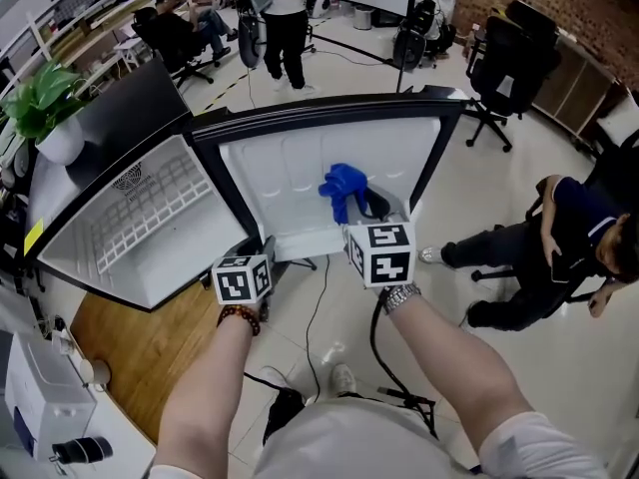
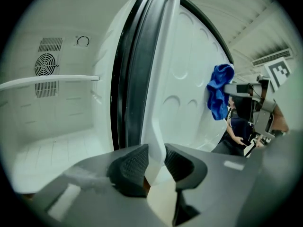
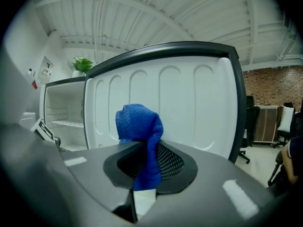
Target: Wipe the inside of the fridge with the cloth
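The fridge stands open, its white door (image 1: 300, 173) swung out toward me, its inner liner facing me. My left gripper (image 1: 262, 254) is shut on the door's lower edge (image 2: 155, 141), which runs up between its two pads. My right gripper (image 1: 361, 206) is shut on the blue cloth (image 1: 342, 188), which bunches above the jaws in front of the door liner (image 3: 189, 103). In the left gripper view the blue cloth (image 2: 219, 91) hangs against the door's inner face. The fridge's white interior (image 2: 52, 126) with a shelf (image 2: 47, 82) lies to the left of the door.
A potted plant (image 1: 45, 108) stands on top of the fridge. A seated person (image 1: 539, 257) is close on the right, with office chairs (image 1: 514, 63) behind. Other people stand and sit further back. A cable (image 1: 384, 367) trails over the floor below my arms. A wooden desk (image 1: 130, 342) lies lower left.
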A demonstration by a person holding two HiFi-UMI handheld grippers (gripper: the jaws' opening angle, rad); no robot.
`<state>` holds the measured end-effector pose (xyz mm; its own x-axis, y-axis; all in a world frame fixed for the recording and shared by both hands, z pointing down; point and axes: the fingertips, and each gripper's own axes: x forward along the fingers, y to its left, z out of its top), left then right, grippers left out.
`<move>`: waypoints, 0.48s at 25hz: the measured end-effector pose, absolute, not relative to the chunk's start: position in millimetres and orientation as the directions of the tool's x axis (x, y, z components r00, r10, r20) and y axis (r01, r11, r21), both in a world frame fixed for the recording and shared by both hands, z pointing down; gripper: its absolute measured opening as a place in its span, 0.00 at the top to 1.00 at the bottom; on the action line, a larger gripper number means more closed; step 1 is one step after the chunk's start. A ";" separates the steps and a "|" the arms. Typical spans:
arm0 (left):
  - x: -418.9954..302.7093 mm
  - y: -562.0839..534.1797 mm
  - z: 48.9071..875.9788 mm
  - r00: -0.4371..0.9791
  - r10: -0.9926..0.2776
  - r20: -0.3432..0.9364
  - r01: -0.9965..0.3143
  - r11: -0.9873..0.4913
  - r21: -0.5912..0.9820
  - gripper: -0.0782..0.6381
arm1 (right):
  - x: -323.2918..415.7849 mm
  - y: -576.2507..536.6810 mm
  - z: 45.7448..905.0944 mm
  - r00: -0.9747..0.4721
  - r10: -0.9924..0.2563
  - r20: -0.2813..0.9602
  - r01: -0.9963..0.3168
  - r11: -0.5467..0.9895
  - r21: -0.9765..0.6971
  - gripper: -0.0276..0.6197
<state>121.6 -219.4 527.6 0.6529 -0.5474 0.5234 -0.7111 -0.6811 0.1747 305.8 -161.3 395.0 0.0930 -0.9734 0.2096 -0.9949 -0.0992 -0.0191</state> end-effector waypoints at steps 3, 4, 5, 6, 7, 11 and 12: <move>121.9 -218.7 527.1 0.651 -0.549 0.524 -0.713 -0.680 0.173 0.73 | 326.6 -152.7 396.0 0.130 -0.968 0.213 -0.991 -0.136 -0.011 0.87; 121.9 -218.7 526.9 0.650 -0.550 0.524 -0.713 -0.679 0.172 0.73 | 333.3 -150.1 396.4 0.143 -0.966 0.214 -0.989 -0.149 -0.012 0.87; 121.7 -218.8 526.9 0.649 -0.551 0.524 -0.714 -0.679 0.171 0.73 | 339.6 -147.6 396.5 0.154 -0.964 0.215 -0.987 -0.161 -0.013 0.87; 121.5 -219.0 527.2 0.648 -0.553 0.524 -0.715 -0.678 0.169 0.74 | 345.1 -145.4 396.5 0.164 -0.963 0.215 -0.985 -0.171 -0.016 0.87; 121.3 -219.1 527.5 0.647 -0.554 0.524 -0.716 -0.677 0.168 0.74 | 350.0 -143.3 396.4 0.173 -0.961 0.215 -0.983 -0.181 -0.018 0.87; 121.3 -219.3 525.5 0.643 -0.558 0.525 -0.719 -0.676 0.163 0.74 | 368.2 -136.2 398.9 0.208 -0.953 0.220 -0.977 -0.215 -0.006 0.87; 121.1 -219.4 526.1 0.642 -0.557 0.526 -0.720 -0.675 0.163 0.74 | 372.1 -134.6 399.3 0.217 -0.951 0.222 -0.975 -0.223 -0.004 0.87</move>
<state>121.1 -219.4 526.1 0.6422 -0.5573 0.5264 -0.7196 -0.6748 0.1635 372.1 -134.6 399.3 0.2166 -0.9507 0.2218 -0.9748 -0.2229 -0.0036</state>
